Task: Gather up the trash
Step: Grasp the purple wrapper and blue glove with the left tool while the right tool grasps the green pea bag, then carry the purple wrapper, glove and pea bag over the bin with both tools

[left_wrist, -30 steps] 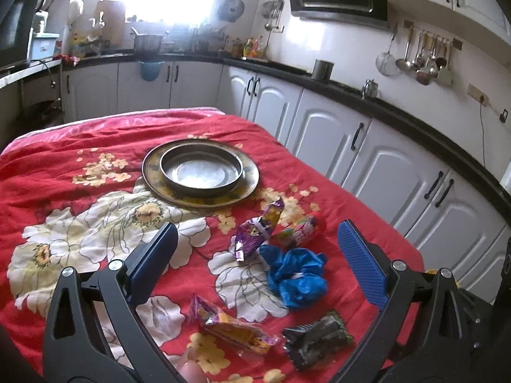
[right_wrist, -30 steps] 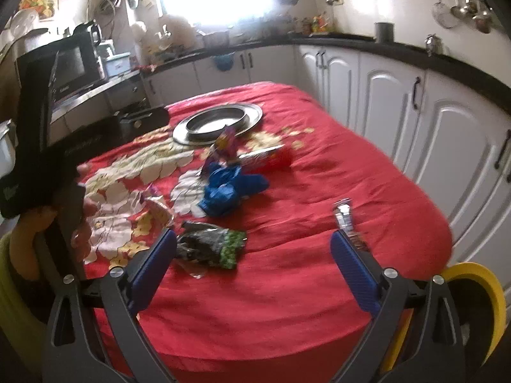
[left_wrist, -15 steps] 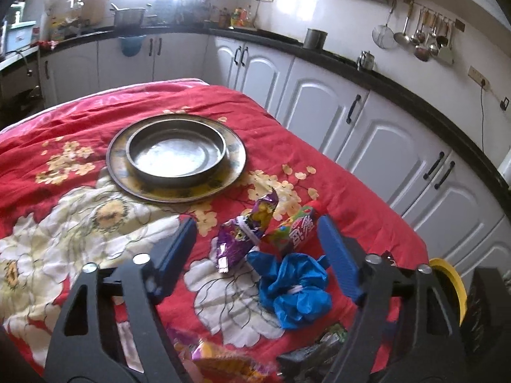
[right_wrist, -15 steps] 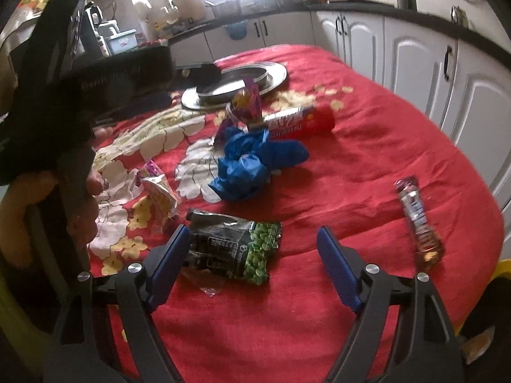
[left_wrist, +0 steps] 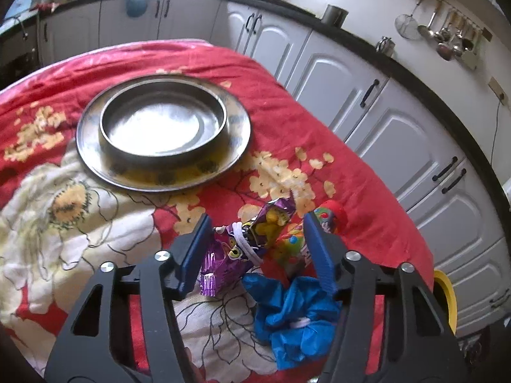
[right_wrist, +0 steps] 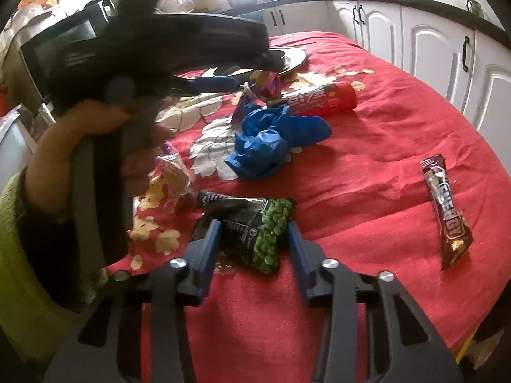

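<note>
Left wrist view: the left gripper (left_wrist: 257, 249) is angled down over a table covered with a red flowered cloth (left_wrist: 319, 146). Its jaws are closing, and a purple wrapper (left_wrist: 236, 252) is framed between them; the left pad is just beside the foil, and firm contact cannot be confirmed. A red candy tube (left_wrist: 332, 215) lies against the inside of the right finger, so it may be caught along with the wrapper. A crumpled blue glove (left_wrist: 293, 312) lies nearer, under the right finger. Farther left, a metal bowl (left_wrist: 163, 124) is set on a round tray (left_wrist: 236, 146), clear of the trash.

Right wrist view: the right gripper (right_wrist: 254, 249) is lowered over a green-and-black snack bag (right_wrist: 255, 233), which lies flat on the cloth. Its jaws are closing with the bag between them; the pads are close to both edges, but a clamp is not yet evident. An energy bar wrapper (right_wrist: 447, 210) is left lying well apart at the right. A small clear wrapper (right_wrist: 169, 178) sits near left, by the hand (right_wrist: 95, 146) carrying the other tool. Both grabs are judged to be simultaneous pick-ups.
</note>
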